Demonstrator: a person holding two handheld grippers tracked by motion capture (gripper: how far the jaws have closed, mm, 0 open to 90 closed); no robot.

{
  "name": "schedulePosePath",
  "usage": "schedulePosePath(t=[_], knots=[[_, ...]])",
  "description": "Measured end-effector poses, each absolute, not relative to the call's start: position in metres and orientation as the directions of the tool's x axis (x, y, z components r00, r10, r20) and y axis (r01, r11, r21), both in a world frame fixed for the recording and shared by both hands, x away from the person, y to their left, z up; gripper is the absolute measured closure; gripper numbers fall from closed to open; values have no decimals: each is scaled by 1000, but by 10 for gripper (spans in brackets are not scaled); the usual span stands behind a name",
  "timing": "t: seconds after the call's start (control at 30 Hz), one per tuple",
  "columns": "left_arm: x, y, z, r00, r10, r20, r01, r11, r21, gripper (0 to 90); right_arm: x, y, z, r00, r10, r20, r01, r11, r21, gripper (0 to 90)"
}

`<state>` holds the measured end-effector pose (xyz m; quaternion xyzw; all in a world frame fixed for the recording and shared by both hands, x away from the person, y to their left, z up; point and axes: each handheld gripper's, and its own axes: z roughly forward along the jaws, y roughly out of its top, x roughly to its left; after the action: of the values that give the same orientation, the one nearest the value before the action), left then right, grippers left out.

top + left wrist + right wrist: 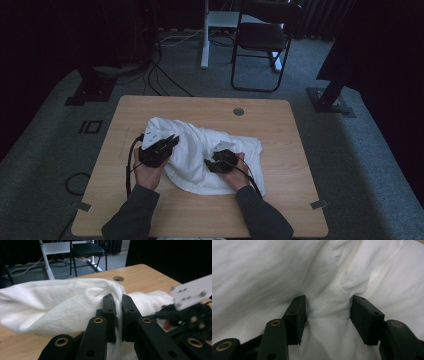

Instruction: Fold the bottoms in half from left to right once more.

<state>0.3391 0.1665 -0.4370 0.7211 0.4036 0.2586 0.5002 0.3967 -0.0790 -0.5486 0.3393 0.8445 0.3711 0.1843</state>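
Observation:
A crumpled white cloth (200,150) lies on the middle of the wooden table (200,215). My left gripper (172,140) is at the cloth's left side. In the left gripper view its jaws (118,300) are shut on a raised fold of the cloth (57,302), and the right gripper (185,312) shows farther off at the right. My right gripper (216,159) rests on the cloth's near right part. In the right gripper view its jaws (328,307) stand apart, with a loose ridge of cloth (262,272) between them and not squeezed.
A round cable hole (238,111) sits in the table's far edge. Beyond the table stand a black chair (262,35) and a white desk leg (204,45), with cables on the floor. Bare wood surrounds the cloth on all sides.

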Motion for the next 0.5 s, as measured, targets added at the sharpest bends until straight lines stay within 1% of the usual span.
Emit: schedulePosePath(t=[0.1, 0.13, 0.17, 0.2, 0.23, 0.27, 0.3, 0.33, 0.37, 0.4, 0.43, 0.47, 0.5], knots=[[339, 164, -433, 549, 835, -29, 316, -175, 933, 842, 396, -70, -551, -696, 716, -50, 429, 471, 771, 454], [339, 161, -431, 557, 830, -26, 310, -179, 934, 842, 394, -60, -553, -691, 721, -42, 423, 451, 786, 454], [339, 161, -431, 557, 830, -26, 310, -179, 934, 842, 394, -60, -553, -691, 721, -42, 423, 451, 786, 454], [339, 157, -429, 568, 823, -21, 303, -185, 935, 842, 392, -49, -555, -695, 718, -42, 414, 447, 793, 455], [339, 157, -429, 568, 823, -21, 303, -185, 935, 842, 392, -49, -555, -695, 718, -42, 414, 447, 793, 455], [338, 153, -430, 578, 816, -18, 299, -191, 935, 842, 391, -40, -555, -706, 708, -33, 406, 442, 800, 453], [338, 153, -430, 578, 816, -18, 299, -191, 935, 842, 391, -40, -555, -706, 708, -33, 406, 442, 800, 453], [337, 151, -431, 585, 811, -11, 298, -203, 933, 842, 392, -37, -554, -736, 677, 2, 406, 439, 802, 434], [337, 151, -431, 585, 811, -11, 298, -203, 933, 842, 392, -37, -554, -736, 677, 2, 406, 439, 802, 434], [336, 152, -432, 585, 811, -6, 296, -207, 933, 842, 391, -41, -547, -770, 636, 43, 417, 451, 789, 412], [336, 152, -432, 585, 811, -6, 296, -207, 933, 842, 391, -41, -547, -770, 636, 43, 417, 451, 789, 412], [336, 154, -432, 585, 811, -6, 298, -208, 932, 842, 384, -52, -534, -780, 625, 34, 395, 449, 802, 386], [336, 154, -432, 585, 811, -6, 298, -208, 932, 842, 384, -52, -534, -780, 625, 34, 395, 449, 802, 386]])
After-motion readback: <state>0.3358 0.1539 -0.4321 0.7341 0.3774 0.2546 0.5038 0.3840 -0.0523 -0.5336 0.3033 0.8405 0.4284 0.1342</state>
